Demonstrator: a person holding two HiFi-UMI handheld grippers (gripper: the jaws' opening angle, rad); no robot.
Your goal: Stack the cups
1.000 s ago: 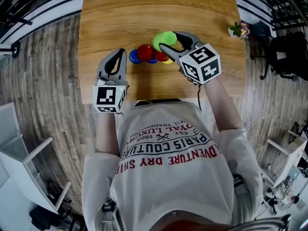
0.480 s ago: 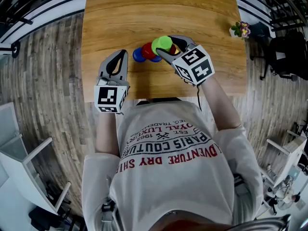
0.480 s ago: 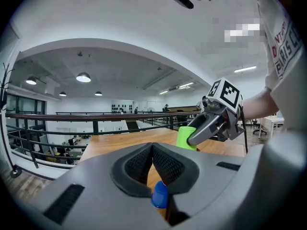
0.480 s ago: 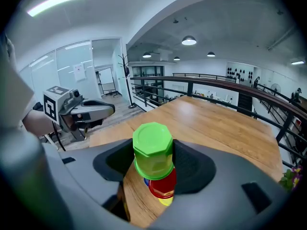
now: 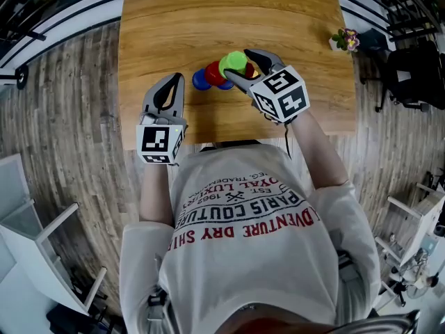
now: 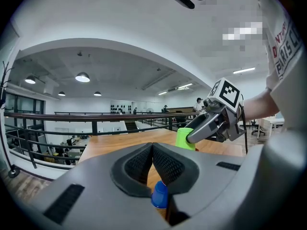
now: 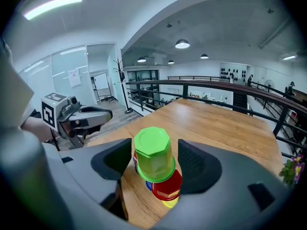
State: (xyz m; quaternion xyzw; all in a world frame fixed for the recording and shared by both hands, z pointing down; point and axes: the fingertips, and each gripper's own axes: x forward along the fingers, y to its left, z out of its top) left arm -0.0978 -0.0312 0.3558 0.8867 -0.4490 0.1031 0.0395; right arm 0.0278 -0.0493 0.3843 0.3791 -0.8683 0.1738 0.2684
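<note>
Two tongs differ: right tongs (image 5: 239, 65), jaws just opened wide, flank the inverted green cup (image 7: 153, 152) atop the other cups (image 5: 211, 76) without touching, while left tongs (image 5: 174, 79), closed and empty, sit near-left.

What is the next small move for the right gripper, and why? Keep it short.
Probably draw the right gripper back, clear of the green cup. Its jaws have just been opening and stand apart on either side of that cup, with a gap at each pad. The cup sits upside down on the other cups, so it looks released.
</note>
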